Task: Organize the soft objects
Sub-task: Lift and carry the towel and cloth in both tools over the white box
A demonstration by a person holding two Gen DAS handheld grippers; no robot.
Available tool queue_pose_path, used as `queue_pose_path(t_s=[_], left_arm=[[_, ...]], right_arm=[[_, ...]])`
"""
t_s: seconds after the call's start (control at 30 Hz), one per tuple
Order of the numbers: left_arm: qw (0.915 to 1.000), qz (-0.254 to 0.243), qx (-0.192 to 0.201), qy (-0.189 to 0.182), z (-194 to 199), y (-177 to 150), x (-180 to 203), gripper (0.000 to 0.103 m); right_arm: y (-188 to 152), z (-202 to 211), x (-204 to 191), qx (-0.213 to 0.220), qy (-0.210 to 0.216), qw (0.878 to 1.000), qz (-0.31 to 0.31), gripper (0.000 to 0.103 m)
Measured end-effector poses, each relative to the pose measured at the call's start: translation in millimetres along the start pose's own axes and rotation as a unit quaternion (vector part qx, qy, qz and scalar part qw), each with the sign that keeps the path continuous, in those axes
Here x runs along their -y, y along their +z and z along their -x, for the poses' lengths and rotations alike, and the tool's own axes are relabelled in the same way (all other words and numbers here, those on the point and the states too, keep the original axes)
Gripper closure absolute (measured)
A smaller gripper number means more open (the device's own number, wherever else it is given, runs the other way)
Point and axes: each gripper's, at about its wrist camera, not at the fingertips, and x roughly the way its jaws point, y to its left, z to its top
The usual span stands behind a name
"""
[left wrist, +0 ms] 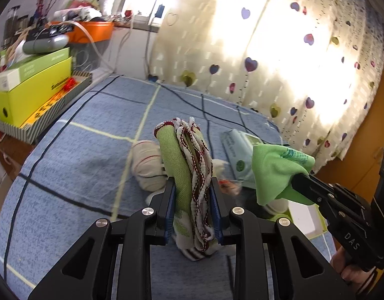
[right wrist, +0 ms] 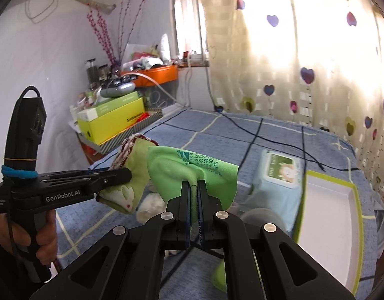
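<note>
- Up front in the left wrist view, the left claw [left wrist: 193, 200] stands narrow, its blue pads pressed on both sides of a folded green towel with red-and-white trim [left wrist: 189, 172], which rises upright between the fingers above the bed.
- At about 3 o'clock from it, the right claw [left wrist: 295, 183] comes in from the right edge, clamped on a bright green cloth [left wrist: 274, 172] that bunches out toward 9 o'clock; a hand [left wrist: 349, 270] grips its handle at 4 o'clock.
- Behind the towel, on the blue checked bedspread [left wrist: 74, 165], lies a cream bundle with a red line [left wrist: 148, 166] at 9 o'clock, and a pale blue wipes pack [left wrist: 238, 155] at 2 o'clock.
- A yellow-green box [left wrist: 31, 97] sits on a striped tray at 10 o'clock, beside the bed.
- Next, in the right wrist view, the right claw [right wrist: 195, 187] is shut tight on a pinched fold of the bright green cloth [right wrist: 192, 172], which fans out above the fingertips.
- At 9 o'clock, the left claw [right wrist: 126, 173] reaches in level, holding the green towel [right wrist: 134, 175] just beside the cloth; whether they touch I cannot tell.
- The wipes pack [right wrist: 277, 180] lies at 3 o'clock on the bedspread [right wrist: 217, 137], touching a white tray with a green rim [right wrist: 329, 220].
</note>
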Motion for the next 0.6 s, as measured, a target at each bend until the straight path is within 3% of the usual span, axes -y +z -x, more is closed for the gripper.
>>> queue_pose_path(t_s=[0.6], left_arm=[[0.994,-0.087,-0.015,-0.064,-29.3,2.3,100.8,0.077]], right_arm=[[-30.4,51.8,90.5,0.023,-0.07,0.994,-0.08,0.098]])
